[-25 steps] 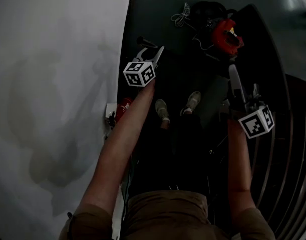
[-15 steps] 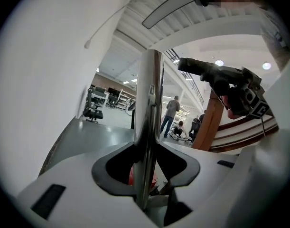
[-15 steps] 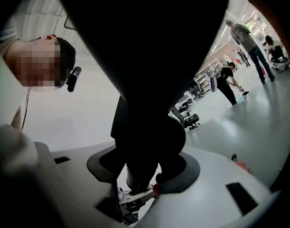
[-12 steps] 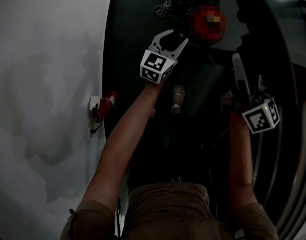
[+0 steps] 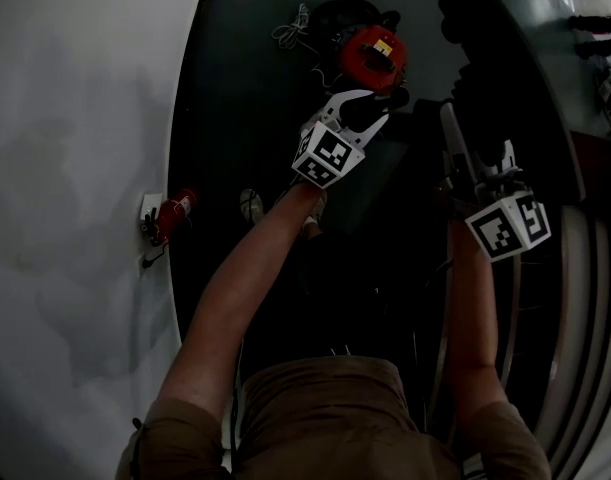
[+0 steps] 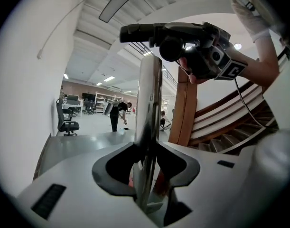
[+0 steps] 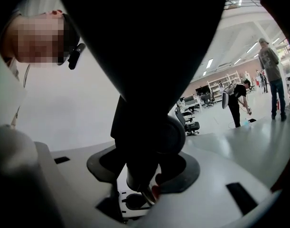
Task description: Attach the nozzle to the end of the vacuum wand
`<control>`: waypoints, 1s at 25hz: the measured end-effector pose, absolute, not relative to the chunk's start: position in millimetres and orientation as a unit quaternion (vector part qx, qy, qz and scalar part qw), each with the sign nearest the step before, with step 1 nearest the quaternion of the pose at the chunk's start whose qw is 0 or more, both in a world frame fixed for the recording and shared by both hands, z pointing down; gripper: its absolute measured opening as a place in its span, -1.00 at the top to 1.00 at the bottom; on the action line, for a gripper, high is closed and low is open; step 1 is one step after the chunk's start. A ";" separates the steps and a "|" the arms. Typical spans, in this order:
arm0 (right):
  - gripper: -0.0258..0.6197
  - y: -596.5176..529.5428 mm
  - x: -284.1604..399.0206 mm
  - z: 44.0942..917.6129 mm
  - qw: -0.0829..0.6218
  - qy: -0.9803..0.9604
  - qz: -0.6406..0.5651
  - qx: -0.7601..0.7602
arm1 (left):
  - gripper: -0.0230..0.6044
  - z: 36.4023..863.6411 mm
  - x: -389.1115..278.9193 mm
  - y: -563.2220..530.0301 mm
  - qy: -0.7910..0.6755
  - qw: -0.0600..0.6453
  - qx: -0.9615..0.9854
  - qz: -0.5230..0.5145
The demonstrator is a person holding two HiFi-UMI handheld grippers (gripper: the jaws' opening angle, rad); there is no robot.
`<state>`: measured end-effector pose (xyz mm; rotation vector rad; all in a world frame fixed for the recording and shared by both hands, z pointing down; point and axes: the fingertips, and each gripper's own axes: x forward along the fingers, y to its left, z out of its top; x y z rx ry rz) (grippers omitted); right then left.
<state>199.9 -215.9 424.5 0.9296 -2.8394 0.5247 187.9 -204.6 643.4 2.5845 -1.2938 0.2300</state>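
In the left gripper view a shiny metal vacuum wand (image 6: pixel 150 103) rises straight up from between the jaws of my left gripper (image 6: pixel 147 175), which is shut on it. At the wand's top sits a black nozzle (image 6: pixel 173 34), held there by the other hand. The right gripper view is filled by this black nozzle (image 7: pixel 145 80), and my right gripper (image 7: pixel 145 175) is shut on its round lower end. From the head view, the left gripper (image 5: pixel 353 108) is at upper centre and the right gripper (image 5: pixel 475 163) at right. The wand is lost in the dark there.
A red and black machine (image 5: pixel 373 56) lies on the dark floor beyond the left gripper, with a white cord (image 5: pixel 290 30) beside it. A small red object (image 5: pixel 170 213) sits by the white wall. Wooden stairs (image 6: pixel 230 127) curve at right. A distant person (image 6: pixel 117 115) bends over in the hall.
My left gripper has swung rightward and up in the head view, toward the red machine and nearer the right gripper. The right gripper has risen slightly.
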 end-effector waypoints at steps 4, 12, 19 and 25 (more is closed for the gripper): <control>0.30 -221.6 218.4 427.7 0.085 -0.932 0.156 0.317 | 0.43 631.8 221.9 -209.5 -0.425 0.100 0.895 0.091; 0.30 -227.6 276.7 432.8 0.134 -0.917 0.111 0.360 | 0.44 624.9 289.4 -204.8 -0.385 0.065 0.913 0.117; 0.31 -240.3 286.9 440.0 0.150 -0.906 0.125 0.375 | 0.44 624.5 301.8 -212.5 -0.361 0.064 0.922 0.121; 0.31 -252.3 298.0 451.6 0.175 -0.888 0.119 0.408 | 0.44 626.5 309.8 -220.6 -0.347 0.061 0.927 0.128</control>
